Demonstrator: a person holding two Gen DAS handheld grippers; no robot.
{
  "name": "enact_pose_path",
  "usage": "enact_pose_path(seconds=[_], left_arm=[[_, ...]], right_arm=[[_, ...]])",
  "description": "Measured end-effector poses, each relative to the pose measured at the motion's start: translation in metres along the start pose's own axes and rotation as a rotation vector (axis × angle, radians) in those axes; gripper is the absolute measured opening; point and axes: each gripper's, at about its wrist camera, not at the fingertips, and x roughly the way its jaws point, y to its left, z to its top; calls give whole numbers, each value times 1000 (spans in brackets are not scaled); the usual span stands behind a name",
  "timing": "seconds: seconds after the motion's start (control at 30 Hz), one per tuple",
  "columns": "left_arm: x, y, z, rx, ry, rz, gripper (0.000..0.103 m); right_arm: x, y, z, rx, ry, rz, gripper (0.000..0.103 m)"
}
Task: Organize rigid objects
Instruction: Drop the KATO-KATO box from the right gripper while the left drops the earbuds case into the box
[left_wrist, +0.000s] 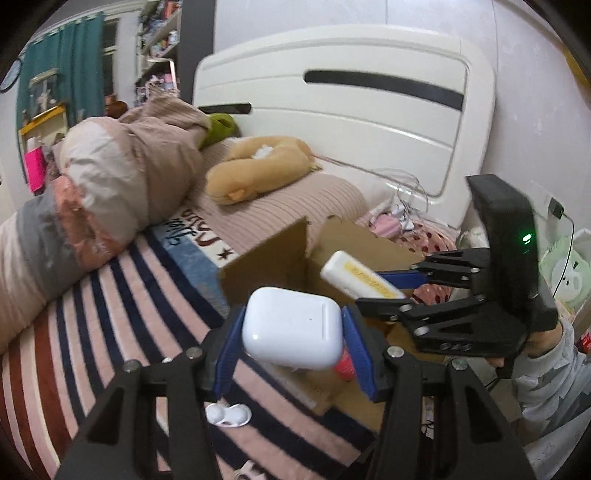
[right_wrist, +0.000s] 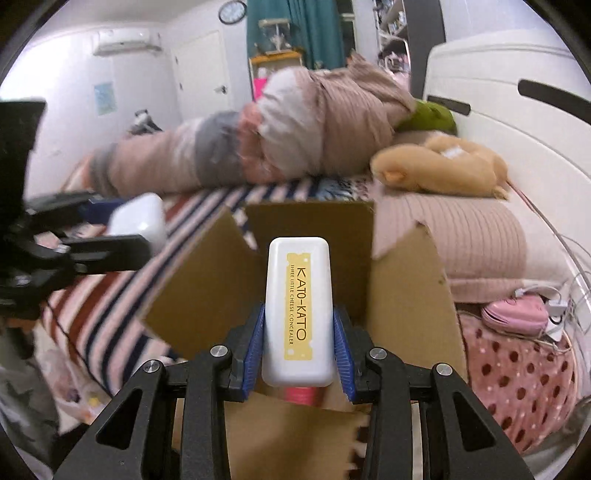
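We were over the bed (left_wrist: 122, 295), which had a striped blanket on it. An open box (right_wrist: 317, 229) sat on the bed, with its flaps standing up. We think the job now was to drop both things into that box.

Our right gripper (right_wrist: 300, 341) had its jaws clamped on the long white case (right_wrist: 298, 310). The case pointed toward the box mouth, above it. A pink thing showed just under it, so the box was not empty. To do this well, we had to bring the case low between the flaps before letting go, and keep it off the flaps.

Our left gripper (left_wrist: 293, 345) had its jaws clamped on the small white pod (left_wrist: 291, 326). It hung by the near corner of the box. It had to go over the opening too, without bumping the right gripper.
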Motion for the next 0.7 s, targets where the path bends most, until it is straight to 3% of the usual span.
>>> enact_pose_path(seconds=[0.2, 0.7], left_arm=[[36, -16, 4, 48, 88, 29, 50], [62, -22, -6, 107, 169, 19, 50]], right_arm=[[19, -15, -11, -32, 26, -82, 31], [27, -18, -11, -27, 18, -45, 34]])
